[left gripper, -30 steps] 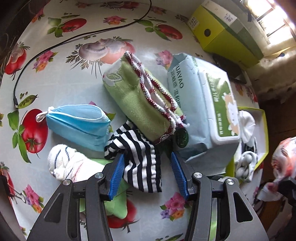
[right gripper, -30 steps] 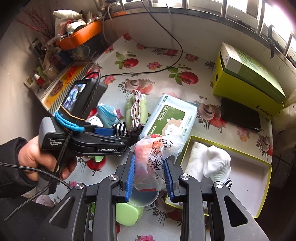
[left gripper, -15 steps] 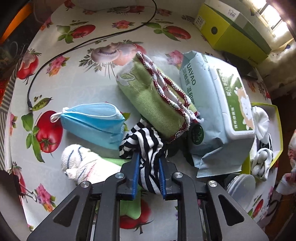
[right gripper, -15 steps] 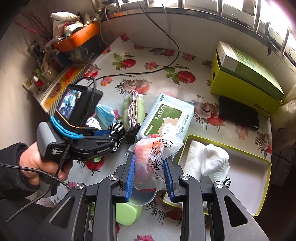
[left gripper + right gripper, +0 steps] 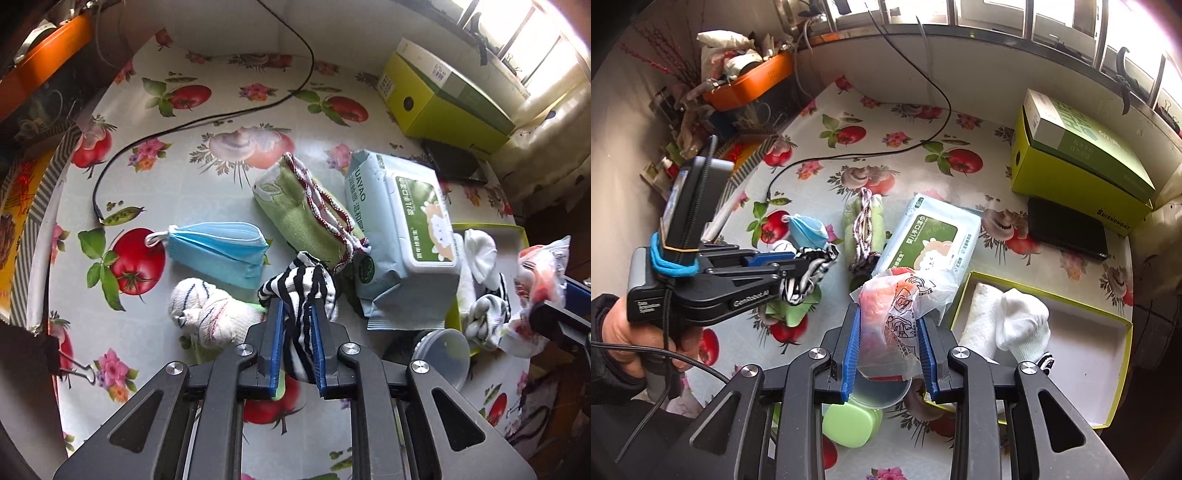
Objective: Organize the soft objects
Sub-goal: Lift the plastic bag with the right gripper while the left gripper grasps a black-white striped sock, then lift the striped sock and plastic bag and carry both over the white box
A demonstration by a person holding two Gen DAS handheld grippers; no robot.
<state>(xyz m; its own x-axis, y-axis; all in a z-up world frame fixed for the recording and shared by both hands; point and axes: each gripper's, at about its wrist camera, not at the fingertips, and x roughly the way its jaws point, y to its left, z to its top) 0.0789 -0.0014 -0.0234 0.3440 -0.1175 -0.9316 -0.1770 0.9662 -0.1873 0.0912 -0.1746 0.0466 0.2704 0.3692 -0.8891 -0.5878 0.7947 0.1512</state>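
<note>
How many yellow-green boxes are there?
2. A closed box stands at the far back, beside a black flat thing. An open box lies nearer, with white socks inside. Others may be hidden out of view.

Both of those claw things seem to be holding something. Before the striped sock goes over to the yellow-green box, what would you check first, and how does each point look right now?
1. Left gripper shut on the striped sock: ok.
2. Sock lifted off the table: ok; it hangs free in the right wrist view.
3. Right gripper shut on the plastic bag: ok.
4. Room in the open box: ok; white socks fill only one end.
5. Path past the wipes pack: cannot tell.
</note>
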